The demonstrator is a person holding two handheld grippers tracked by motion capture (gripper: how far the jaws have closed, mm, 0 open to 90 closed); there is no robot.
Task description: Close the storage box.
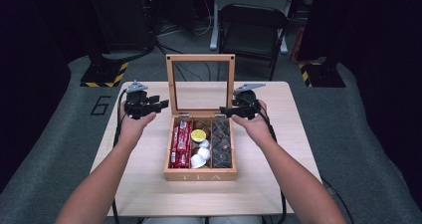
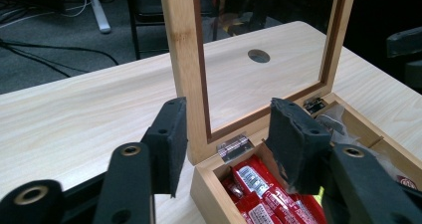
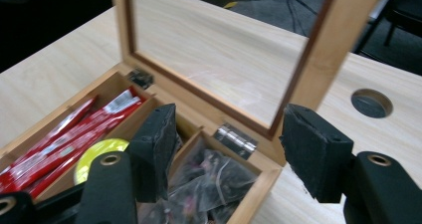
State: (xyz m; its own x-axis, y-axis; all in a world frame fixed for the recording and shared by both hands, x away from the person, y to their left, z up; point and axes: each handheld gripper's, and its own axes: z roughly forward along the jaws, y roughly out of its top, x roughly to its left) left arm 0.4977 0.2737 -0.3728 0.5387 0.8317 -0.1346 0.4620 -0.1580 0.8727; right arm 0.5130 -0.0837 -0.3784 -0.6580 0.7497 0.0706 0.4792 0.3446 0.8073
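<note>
A wooden tea box (image 1: 200, 175) stands on the table with its glass-paned lid (image 1: 200, 58) upright. Inside lie red packets (image 1: 181, 144) on the left, yellow and white capsules (image 1: 199, 157) in the middle, and dark bags (image 1: 222, 143) on the right. My left gripper (image 1: 158, 104) hovers at the lid's lower left corner. In the left gripper view the gripper (image 2: 226, 119) is open, its pads either side of the lid's frame post (image 2: 194, 84) without pressing it. My right gripper (image 1: 226, 112) is at the lid's lower right corner and stands open (image 3: 226, 129) over the dark bags (image 3: 209, 179).
The light wooden table (image 1: 149, 184) has bare surface around the box and a round cable hole (image 3: 371, 102) behind it. A black folding chair (image 1: 253, 30) stands beyond the far edge. Black stands with yellow-striped feet (image 1: 102, 74) flank the table.
</note>
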